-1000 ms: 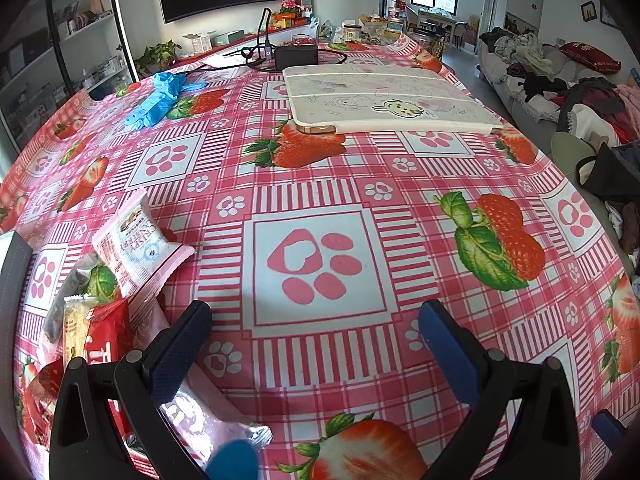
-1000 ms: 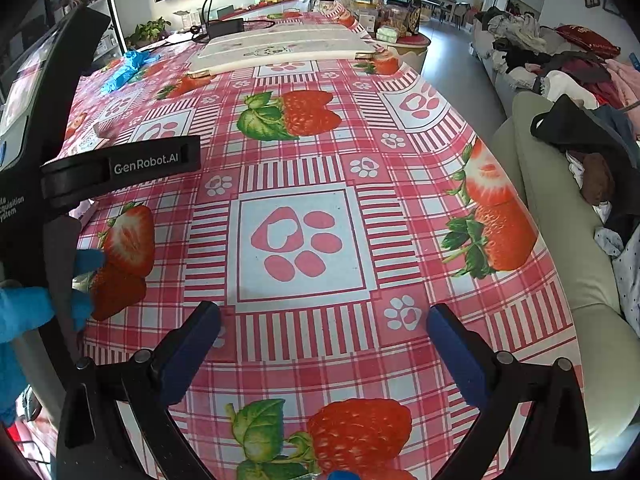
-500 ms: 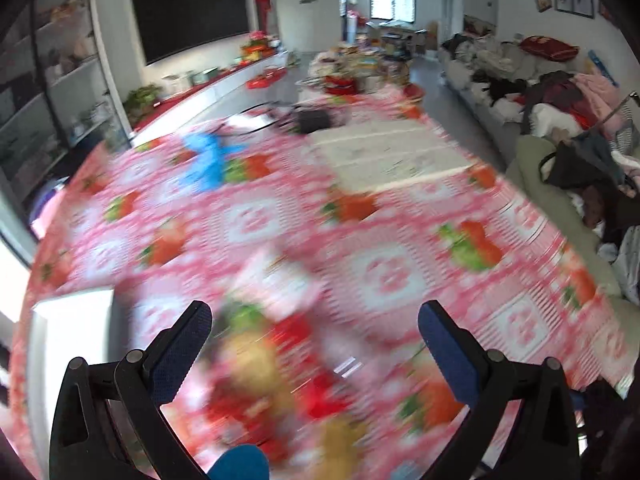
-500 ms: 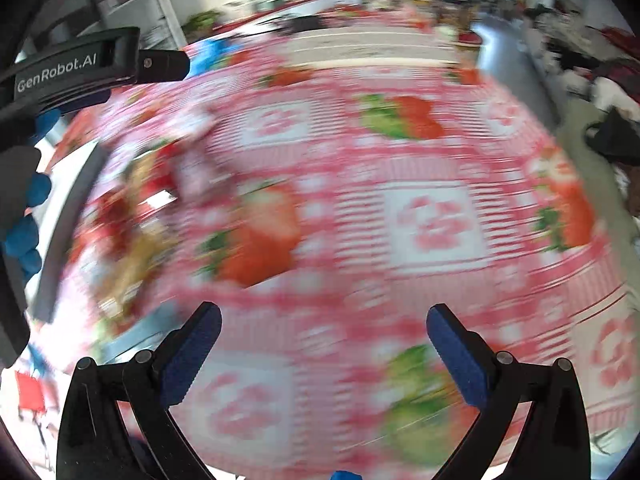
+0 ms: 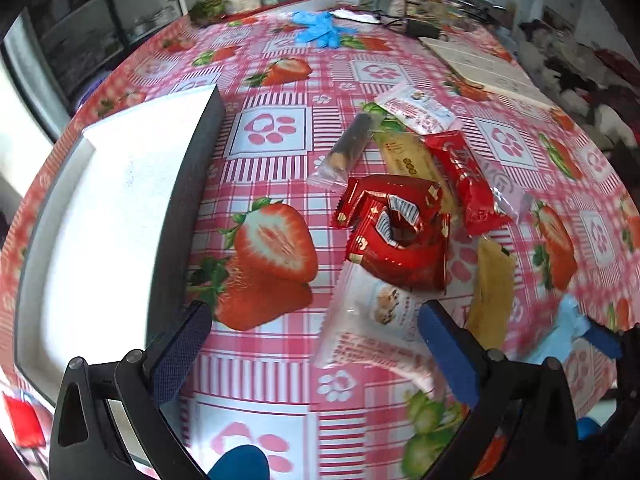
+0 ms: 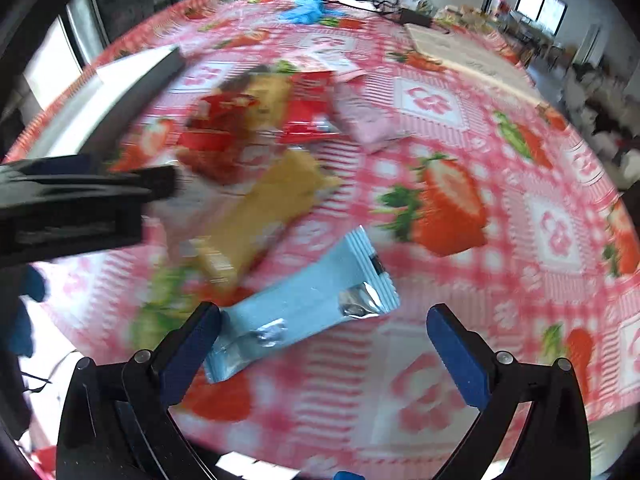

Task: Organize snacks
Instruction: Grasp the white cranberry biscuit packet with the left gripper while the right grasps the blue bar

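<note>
A pile of snack packets lies on the strawberry tablecloth. In the left wrist view I see a red packet (image 5: 394,236), a white cookie packet (image 5: 372,324), a yellow bar (image 5: 492,284), a dark stick packet (image 5: 348,148) and a pink-white packet (image 5: 416,108). A white box with dark walls (image 5: 100,216) stands to their left. My left gripper (image 5: 312,348) is open above the white cookie packet. In the right wrist view a light blue bar (image 6: 304,308) lies just ahead of my open right gripper (image 6: 320,344), with the yellow bar (image 6: 264,216) and a pink packet (image 6: 368,124) beyond. The right view is blurred.
Blue gloves (image 5: 320,30) and a flat white board (image 5: 480,64) lie at the far side of the table. The table edge runs close below the right gripper. A sofa with clothes is off to the right. The left gripper's body (image 6: 72,204) shows at the left of the right wrist view.
Both grippers have swung left, from bare tablecloth to over the snack pile and the white box. Both stay open. The light blue bar now lies in front of the right gripper.
</note>
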`<state>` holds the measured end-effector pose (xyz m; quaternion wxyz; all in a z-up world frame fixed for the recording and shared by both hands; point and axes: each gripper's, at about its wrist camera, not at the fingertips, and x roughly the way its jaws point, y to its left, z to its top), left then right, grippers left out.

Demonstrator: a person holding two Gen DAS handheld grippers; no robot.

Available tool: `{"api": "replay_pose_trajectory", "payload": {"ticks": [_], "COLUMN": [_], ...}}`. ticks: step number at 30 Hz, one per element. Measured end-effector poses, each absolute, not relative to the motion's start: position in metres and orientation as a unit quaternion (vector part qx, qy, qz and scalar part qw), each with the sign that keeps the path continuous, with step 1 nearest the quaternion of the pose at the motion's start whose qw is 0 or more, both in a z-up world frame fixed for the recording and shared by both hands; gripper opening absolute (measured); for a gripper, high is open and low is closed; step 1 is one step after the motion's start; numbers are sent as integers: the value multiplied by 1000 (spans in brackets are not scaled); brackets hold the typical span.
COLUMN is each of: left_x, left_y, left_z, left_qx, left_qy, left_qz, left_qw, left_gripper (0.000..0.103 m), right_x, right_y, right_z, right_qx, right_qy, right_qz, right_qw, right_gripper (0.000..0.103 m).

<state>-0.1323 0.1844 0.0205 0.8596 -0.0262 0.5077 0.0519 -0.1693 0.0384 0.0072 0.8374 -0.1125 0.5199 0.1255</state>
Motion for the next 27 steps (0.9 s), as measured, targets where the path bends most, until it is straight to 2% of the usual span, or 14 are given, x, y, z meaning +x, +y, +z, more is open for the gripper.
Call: {"api": "replay_pose_trajectory", "payload": {"ticks": [7,12,19,27], "left_x": [-136,-120,-142,-147], "left_y": [179,185,183,182], "left_z": [25,6,4,3], "left_qx": [-86,-156,-80,-77], "left_qy": [522,552,533,519], "left_qz": [122,156,132,126], "left_qw": [840,804,832,842], "left_gripper": [103,103,103,103], "right_x": [-138,-139,-143,-135], "right_y": [-26,-22,-23,-24], "right_z": [6,3,3,5], "right_qx": [-40,-61,-65,-47], "right_qy": [544,534,518,529], "right_qz": [91,86,99,91], "right_qw": [833,839,847,843], "right_gripper": [103,103,103,103]}}
